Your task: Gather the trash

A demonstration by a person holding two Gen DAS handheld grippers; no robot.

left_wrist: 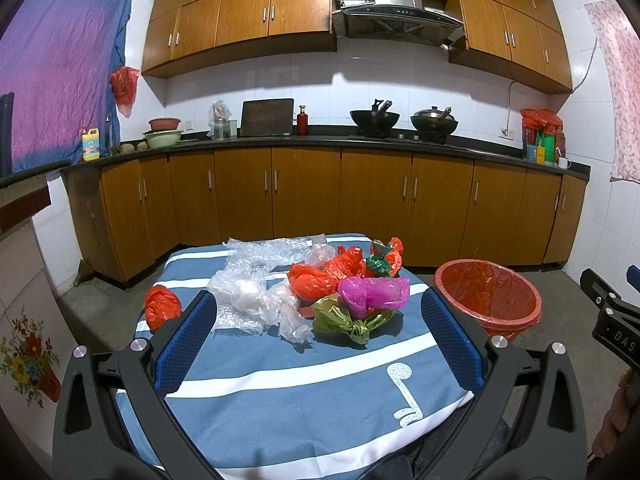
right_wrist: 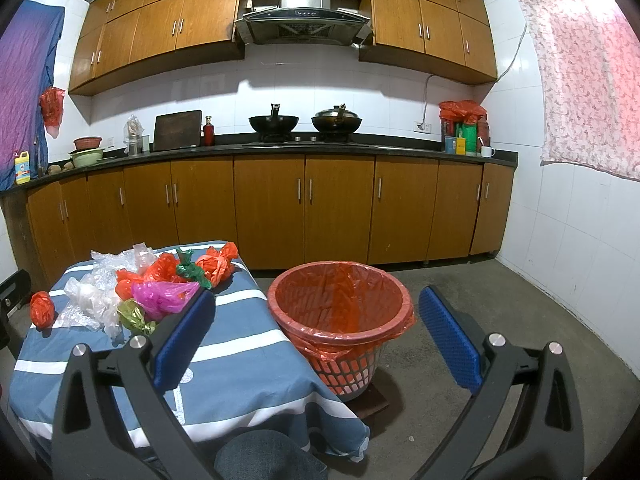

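Facing a kitchen run: brown cabinets above and below, dark countertop (left_wrist: pixel 320 138), range hood (left_wrist: pixel 400 12) over two woks (right_wrist: pixel 274 122). Along the counter: yellow detergent jug (left_wrist: pixel 90 144), green basin (left_wrist: pixel 164 138), cutting board (left_wrist: pixel 267 117) leaned on the wall, red bottle (left_wrist: pixel 302 120), white mug (right_wrist: pixel 487 151). Purple cloth (left_wrist: pixel 60 80) hung at far left, pink floral curtain (right_wrist: pixel 588 72) at right.

Close in: table under a blue-and-white striped cloth (left_wrist: pixel 280 380). Trash heaped at its far half: clear bubble wrap (left_wrist: pixel 256 260), crumpled clear plastic bag (left_wrist: pixel 256 300), several orange-red bags (left_wrist: pixel 316 280), green scrap (left_wrist: pixel 378 264), magenta bag (left_wrist: pixel 372 292) lying on an olive-green bag (left_wrist: pixel 344 320). One orange-red wad (left_wrist: pixel 162 306) apart from the heap, near the table's left edge, just beside the left finger pad in the left wrist view.

Beside the table's right edge, on the floor: plastic waste basket (right_wrist: pixel 340 312) lined with an orange-red bag, standing upright on a dark mat.

Left gripper (left_wrist: pixel 320 340): held above the near half of the table, pointed at the heap, blue pads spread wide, gripping and touching nothing.

Right gripper (right_wrist: pixel 320 340): also spread wide, holding nothing, aimed toward the basket; left pad overlapping the magenta bag in view, contact not discernible.
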